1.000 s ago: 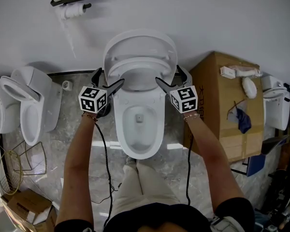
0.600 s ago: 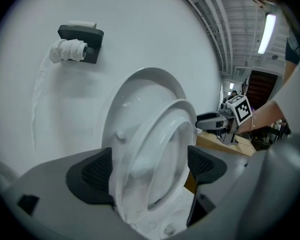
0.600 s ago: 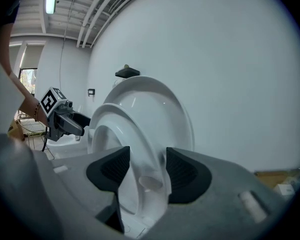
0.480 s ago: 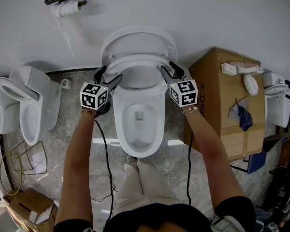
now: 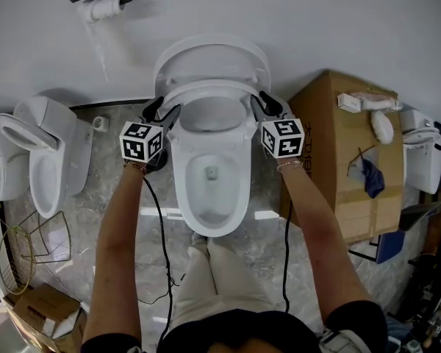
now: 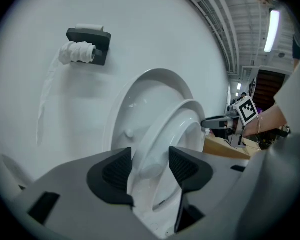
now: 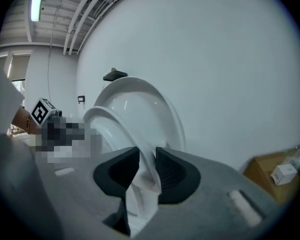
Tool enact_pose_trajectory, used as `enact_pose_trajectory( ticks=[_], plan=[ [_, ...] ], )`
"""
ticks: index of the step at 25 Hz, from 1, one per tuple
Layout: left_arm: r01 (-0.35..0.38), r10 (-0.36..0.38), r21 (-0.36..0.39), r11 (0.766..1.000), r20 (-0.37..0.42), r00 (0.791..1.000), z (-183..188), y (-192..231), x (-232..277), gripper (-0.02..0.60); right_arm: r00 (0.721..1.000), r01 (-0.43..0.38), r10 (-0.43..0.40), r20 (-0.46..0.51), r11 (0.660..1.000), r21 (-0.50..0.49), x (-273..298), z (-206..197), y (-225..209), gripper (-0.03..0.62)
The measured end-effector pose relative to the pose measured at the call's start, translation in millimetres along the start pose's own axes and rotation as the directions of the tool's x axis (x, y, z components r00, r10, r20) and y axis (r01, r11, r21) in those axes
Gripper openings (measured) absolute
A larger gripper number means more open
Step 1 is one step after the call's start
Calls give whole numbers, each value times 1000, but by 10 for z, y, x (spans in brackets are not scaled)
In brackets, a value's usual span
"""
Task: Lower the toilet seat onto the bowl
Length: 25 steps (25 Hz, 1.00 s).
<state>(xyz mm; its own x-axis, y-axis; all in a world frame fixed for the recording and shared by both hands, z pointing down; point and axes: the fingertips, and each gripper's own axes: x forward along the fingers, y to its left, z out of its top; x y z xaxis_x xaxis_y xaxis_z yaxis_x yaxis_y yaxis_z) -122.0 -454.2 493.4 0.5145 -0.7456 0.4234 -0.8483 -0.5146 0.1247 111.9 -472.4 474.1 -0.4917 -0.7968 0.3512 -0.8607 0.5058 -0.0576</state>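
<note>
Toilet seat (image 5: 208, 89) lies inside just-closing left claw (image 5: 164, 111) and, seemingly pinched, right claw (image 5: 263, 105).

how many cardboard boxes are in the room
2: a large cardboard box right of the middle toilet, and a small cardboard box on the floor at lower left. More may be out of view.

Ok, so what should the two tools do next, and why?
Probably finish squeezing the left tool onto the seat. Both tools' jaws have just been closing on the raised seat's sides. The right tool already pinches its edge; the left seems slightly loose, so pulling down now might slip.
</note>
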Motion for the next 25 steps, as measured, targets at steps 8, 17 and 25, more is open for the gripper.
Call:
enact_pose_trajectory(
  ticks=[8,17,25],
  plan=[
    [-25,27,-44,999,41,999,-75,-59,-166,201,1000,18,-18,7,1000,10,-192,-79,107,106],
    [-12,13,-16,1000,60,998,-218,-229,-423,181,998,52,-53,34,998,30,-515,-200,281,106],
    [-1,3,-15,1000,86,996,-338,-371,-618,155,996,75,-77,51,997,34,-773,-326,397,106]
  ],
)
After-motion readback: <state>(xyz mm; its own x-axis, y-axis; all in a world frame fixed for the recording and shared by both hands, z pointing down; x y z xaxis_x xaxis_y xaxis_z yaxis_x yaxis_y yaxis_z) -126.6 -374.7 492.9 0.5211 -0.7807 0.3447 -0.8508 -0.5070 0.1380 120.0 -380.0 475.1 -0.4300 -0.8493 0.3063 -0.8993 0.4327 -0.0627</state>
